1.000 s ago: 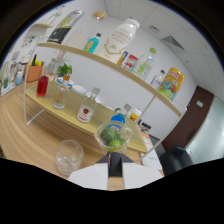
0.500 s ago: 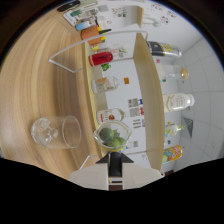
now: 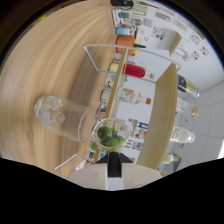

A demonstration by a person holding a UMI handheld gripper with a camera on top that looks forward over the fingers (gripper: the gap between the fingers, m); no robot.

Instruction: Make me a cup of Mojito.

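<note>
A small clear cup of green lime pieces point(image 3: 111, 136) sits right at my fingertips, and my gripper point(image 3: 114, 159) is shut on it. The view is rolled hard, so the cup is tipped on its side. Its mouth lies close beside a clear glass holding ice cubes point(image 3: 62, 117) on the wooden table point(image 3: 60, 60). The lime pieces are still inside the cup. The fingers themselves are mostly hidden behind the cup.
Beyond the cup stands a two-tier wooden shelf on a white frame point(image 3: 167, 100). It carries a red bottle point(image 3: 134, 70), an orange container point(image 3: 123, 41), jars and several other bottles. A white wall lies behind it.
The gripper has rolled steadily with the lime cup in it, so the shelf now runs upright in the view. The cup has come closer to the ice glass.
</note>
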